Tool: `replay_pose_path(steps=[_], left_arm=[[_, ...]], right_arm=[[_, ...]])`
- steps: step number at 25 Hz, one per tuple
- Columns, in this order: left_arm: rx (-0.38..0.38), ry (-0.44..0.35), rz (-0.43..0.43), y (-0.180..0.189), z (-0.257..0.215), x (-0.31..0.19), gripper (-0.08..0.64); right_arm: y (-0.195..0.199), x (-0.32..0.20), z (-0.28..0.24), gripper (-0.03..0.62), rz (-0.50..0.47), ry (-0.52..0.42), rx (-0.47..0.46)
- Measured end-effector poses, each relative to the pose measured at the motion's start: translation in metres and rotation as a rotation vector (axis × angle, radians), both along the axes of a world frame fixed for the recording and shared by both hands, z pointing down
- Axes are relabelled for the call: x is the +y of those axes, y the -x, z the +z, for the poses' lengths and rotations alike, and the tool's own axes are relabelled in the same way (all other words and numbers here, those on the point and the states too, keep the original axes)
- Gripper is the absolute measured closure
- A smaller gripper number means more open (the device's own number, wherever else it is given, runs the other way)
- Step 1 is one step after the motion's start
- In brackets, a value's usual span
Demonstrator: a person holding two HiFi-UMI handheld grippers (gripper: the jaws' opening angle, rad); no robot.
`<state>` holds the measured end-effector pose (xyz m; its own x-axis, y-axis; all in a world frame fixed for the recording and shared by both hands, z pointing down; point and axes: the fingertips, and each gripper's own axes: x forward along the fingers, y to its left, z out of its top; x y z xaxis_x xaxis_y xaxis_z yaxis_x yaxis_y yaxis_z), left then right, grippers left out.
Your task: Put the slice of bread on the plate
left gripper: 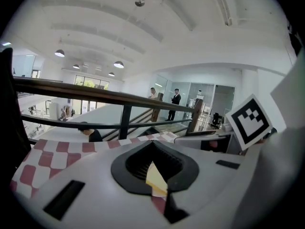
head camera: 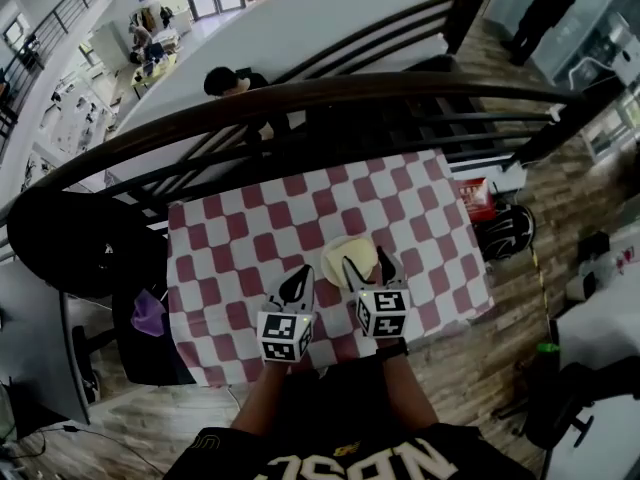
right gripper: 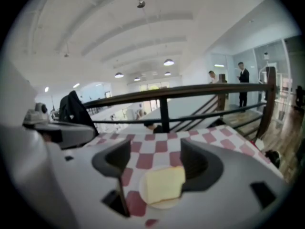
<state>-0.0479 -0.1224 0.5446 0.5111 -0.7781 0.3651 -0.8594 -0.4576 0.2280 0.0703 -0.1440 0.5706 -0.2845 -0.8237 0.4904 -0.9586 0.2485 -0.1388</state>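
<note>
A pale yellow slice of bread [right gripper: 164, 184] lies flat on a small round cream plate [right gripper: 153, 205], on the red-and-white checked tablecloth [head camera: 240, 248]. In the head view the plate [head camera: 334, 265] sits near the table's front middle. My right gripper [right gripper: 155, 149] hangs above it, open, with the bread below the gap and touching neither finger. It also shows from above as my right gripper [head camera: 366, 260]. My left gripper [head camera: 299, 278] is just left of the plate, its jaws together and empty. Through the slit of my left gripper [left gripper: 152, 144], a sliver of the bread [left gripper: 156, 179] shows.
A dark curved railing [head camera: 300, 98] runs behind the table. A black chair with a purple cloth [head camera: 147, 313] stands at the table's left. A red box [head camera: 478, 196] and a black bag [head camera: 507, 230] lie to the right. People stand beyond the railing.
</note>
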Motion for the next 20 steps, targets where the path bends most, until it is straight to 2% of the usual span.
replay_pose_path(steps=[3, 6, 9, 13, 16, 20], left_arm=[[0.032, -0.074, -0.006, 0.005, -0.03, -0.004, 0.541], [0.027, -0.143, 0.008, 0.009, -0.058, 0.001, 0.541], [0.034, -0.198, 0.026, 0.012, -0.082, 0.016, 0.541], [0.05, -0.236, 0.019, 0.022, -0.097, 0.028, 0.541], [0.043, -0.266, 0.022, 0.026, -0.106, 0.033, 0.541], [0.016, -0.314, 0.036, 0.029, -0.115, 0.04, 0.541]], right_arm=[[0.016, 0.008, -0.038, 0.316, -0.023, -0.088, -0.002], [0.029, 0.022, -0.07, 0.392, -0.023, -0.163, -0.015], [0.042, 0.043, -0.096, 0.473, -0.012, -0.203, -0.047], [0.065, 0.061, -0.13, 0.543, -0.006, -0.26, -0.063], [0.068, 0.069, -0.149, 0.575, 0.019, -0.325, -0.035], [0.065, 0.076, -0.158, 0.577, 0.037, -0.382, -0.013]])
